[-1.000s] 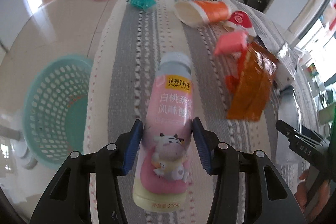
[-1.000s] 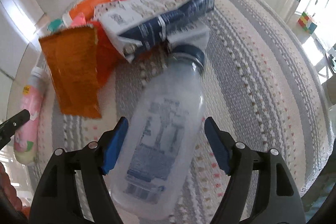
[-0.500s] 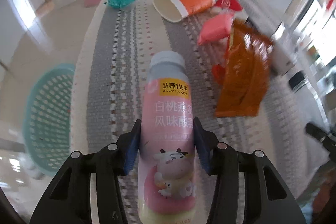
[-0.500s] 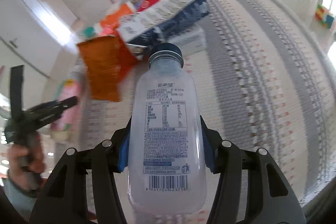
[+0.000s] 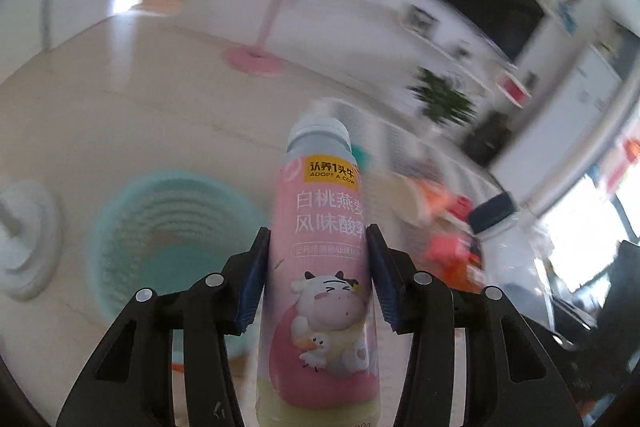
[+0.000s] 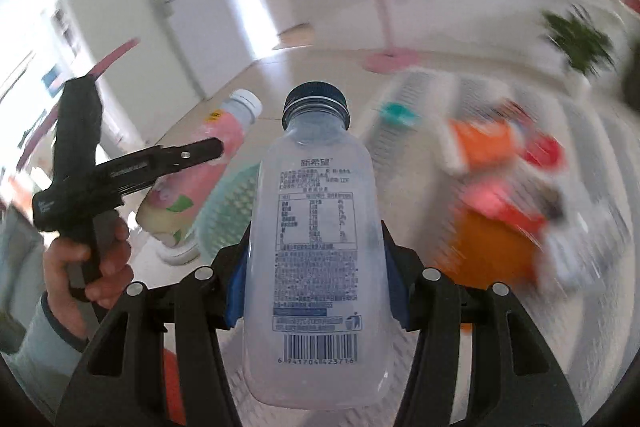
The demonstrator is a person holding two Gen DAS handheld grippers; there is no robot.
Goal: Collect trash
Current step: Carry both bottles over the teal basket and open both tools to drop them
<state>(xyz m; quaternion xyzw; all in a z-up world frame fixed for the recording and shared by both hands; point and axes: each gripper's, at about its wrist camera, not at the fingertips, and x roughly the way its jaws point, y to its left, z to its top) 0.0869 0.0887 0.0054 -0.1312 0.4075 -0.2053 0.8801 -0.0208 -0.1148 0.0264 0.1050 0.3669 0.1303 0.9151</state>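
Pink yogurt bottle [image 5: 320, 267] is clamped between the left gripper [image 5: 317, 283] pads, raised above the floor beside the teal basket [image 5: 132, 227], its base cut off by the frame edge. The right gripper [image 6: 316, 279] is clamped on the translucent bottle [image 6: 316, 247] (dark cap). Remaining trash on the striped table [image 6: 412, 95] is motion-blurred and hard to identify.

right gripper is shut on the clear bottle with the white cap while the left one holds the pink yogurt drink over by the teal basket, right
One detail is off: the cap on the clear bottle is dark blue, not white, as the right wrist view shows. The rest holds: the right gripper is shut on it, and the left gripper holds the pink yogurt drink near the teal basket.
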